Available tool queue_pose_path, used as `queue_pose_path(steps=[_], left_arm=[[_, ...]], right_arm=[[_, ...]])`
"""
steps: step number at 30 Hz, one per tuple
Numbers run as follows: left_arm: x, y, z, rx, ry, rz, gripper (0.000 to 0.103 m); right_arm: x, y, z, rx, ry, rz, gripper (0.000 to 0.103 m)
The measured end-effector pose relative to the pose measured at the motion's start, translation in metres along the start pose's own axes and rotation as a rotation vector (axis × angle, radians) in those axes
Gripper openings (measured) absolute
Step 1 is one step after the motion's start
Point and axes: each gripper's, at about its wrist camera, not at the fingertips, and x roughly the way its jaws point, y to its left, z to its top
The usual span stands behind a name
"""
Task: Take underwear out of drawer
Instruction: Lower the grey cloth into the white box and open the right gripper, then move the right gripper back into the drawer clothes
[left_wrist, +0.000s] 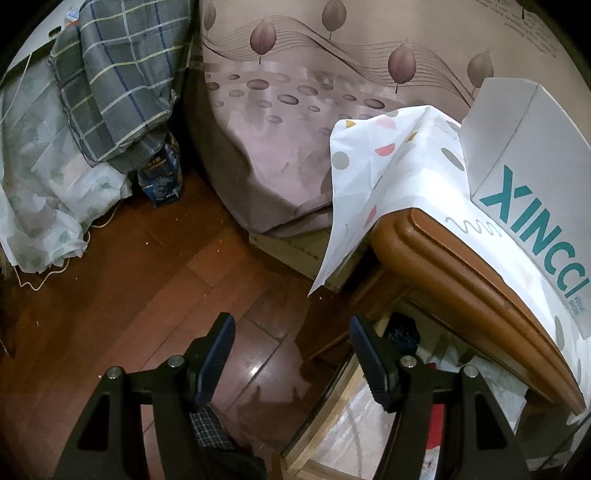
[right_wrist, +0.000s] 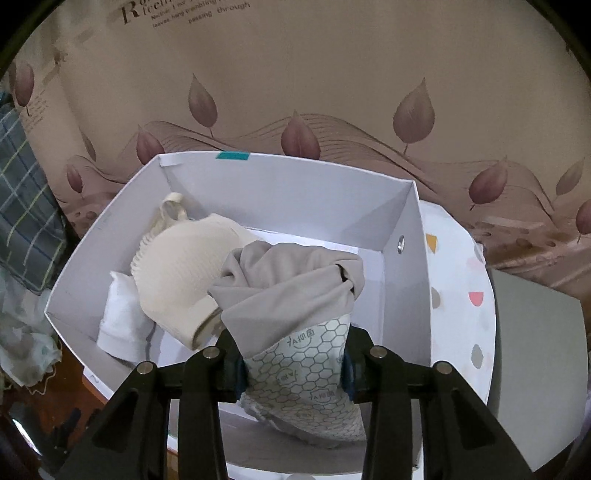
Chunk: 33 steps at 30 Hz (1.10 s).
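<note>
My right gripper (right_wrist: 291, 339) is shut on a grey pair of underwear (right_wrist: 288, 288) whose honeycomb-printed lining shows between the jaws. The underwear hangs over the near side of a white box (right_wrist: 406, 266). Inside the box lie a cream bra (right_wrist: 173, 266) and a folded white cloth (right_wrist: 122, 325). In the left wrist view my left gripper (left_wrist: 291, 325) stands open with nothing between its fingers, above the wooden floor (left_wrist: 147, 295). Just to its right is the open drawer (left_wrist: 332, 402), with dark and red items partly visible inside.
The white box (left_wrist: 532, 166), printed XINCCI, stands on a spotted cloth over the brown nightstand top (left_wrist: 461, 266). A bed with a leaf-patterned sheet (left_wrist: 288, 147) lies beyond. A plaid cloth (left_wrist: 122, 81) and pale bedding are piled at the left.
</note>
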Motion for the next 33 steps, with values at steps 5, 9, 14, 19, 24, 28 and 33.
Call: queue_pose_path(steps=[5, 9, 14, 19, 24, 28, 33], left_arm=[[0.000, 0.000, 0.000, 0.002, 0.008, -0.008, 0.066], [0.002, -0.002, -0.001, 0.011, 0.017, -0.012, 0.066], [0.002, -0.006, 0.000, 0.025, 0.009, -0.014, 0.066], [0.001, -0.008, -0.001, 0.038, 0.000, -0.013, 0.066], [0.003, -0.002, -0.001, 0.011, 0.007, -0.004, 0.066], [0.006, 0.003, -0.001, -0.009, 0.021, 0.003, 0.066], [0.005, 0.003, -0.001, -0.002, 0.017, 0.002, 0.066]], right_arm=[[0.003, -0.005, -0.001, 0.020, 0.005, -0.011, 0.043], [0.000, -0.008, -0.002, 0.024, -0.008, -0.026, 0.059], [-0.013, -0.006, -0.006, -0.006, -0.039, -0.038, 0.066], [-0.051, -0.005, -0.033, -0.043, -0.103, 0.012, 0.068], [-0.082, -0.006, -0.092, -0.112, -0.143, 0.051, 0.073], [-0.082, -0.004, -0.148, -0.204, -0.107, 0.066, 0.074], [-0.055, 0.007, -0.206, -0.359, 0.004, 0.090, 0.074]])
